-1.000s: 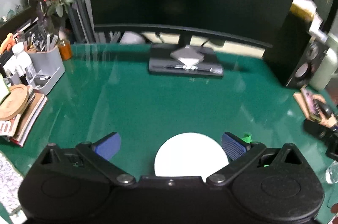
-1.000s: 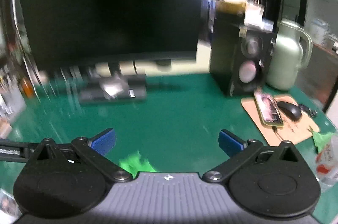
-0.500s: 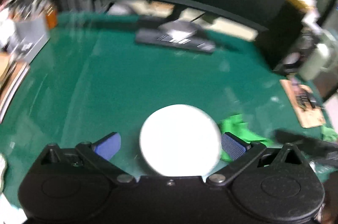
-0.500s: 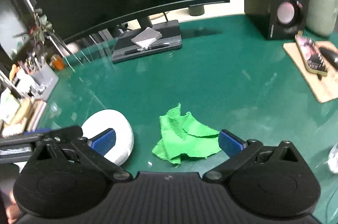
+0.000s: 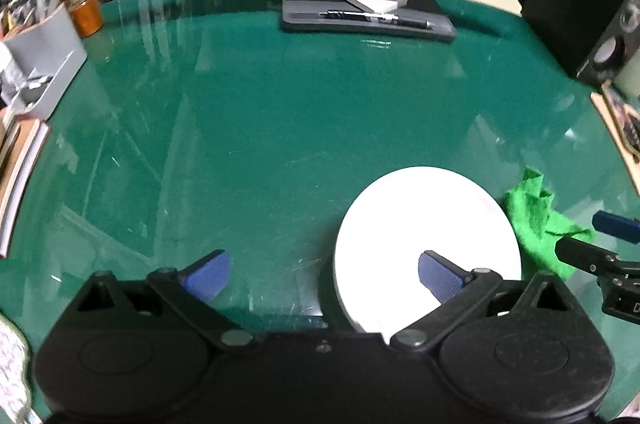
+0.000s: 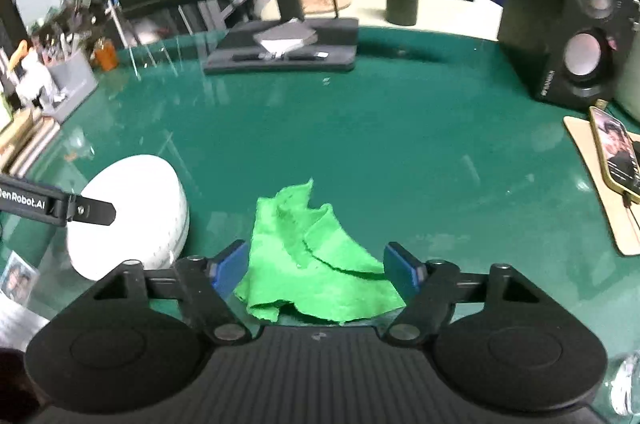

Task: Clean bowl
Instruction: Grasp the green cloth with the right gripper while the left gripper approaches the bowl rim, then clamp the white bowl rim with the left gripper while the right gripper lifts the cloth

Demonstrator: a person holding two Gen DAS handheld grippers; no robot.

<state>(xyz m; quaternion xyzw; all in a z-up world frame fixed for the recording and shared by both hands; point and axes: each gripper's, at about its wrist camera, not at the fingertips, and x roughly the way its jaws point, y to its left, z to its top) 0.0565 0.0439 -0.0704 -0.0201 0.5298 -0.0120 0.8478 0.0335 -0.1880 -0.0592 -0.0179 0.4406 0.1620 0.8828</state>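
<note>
We close the right tongs [image 6: 316, 266] on the green cloth [image 6: 316, 264] just beside the bowl [image 5: 426, 244], left tongs [image 5: 324, 274] narrowing astride its rim, neither gripping yet.

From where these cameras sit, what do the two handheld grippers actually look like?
Both are alike: a black plastic body with two round discs, jointed black link arms with silver pivot pins, and ribbed blue pads on the fingers. The left gripper has a smooth body, and its side carries white lettering in the right wrist view. The right gripper has a grooved grey-black centre. No cables or sleeves show.
</note>
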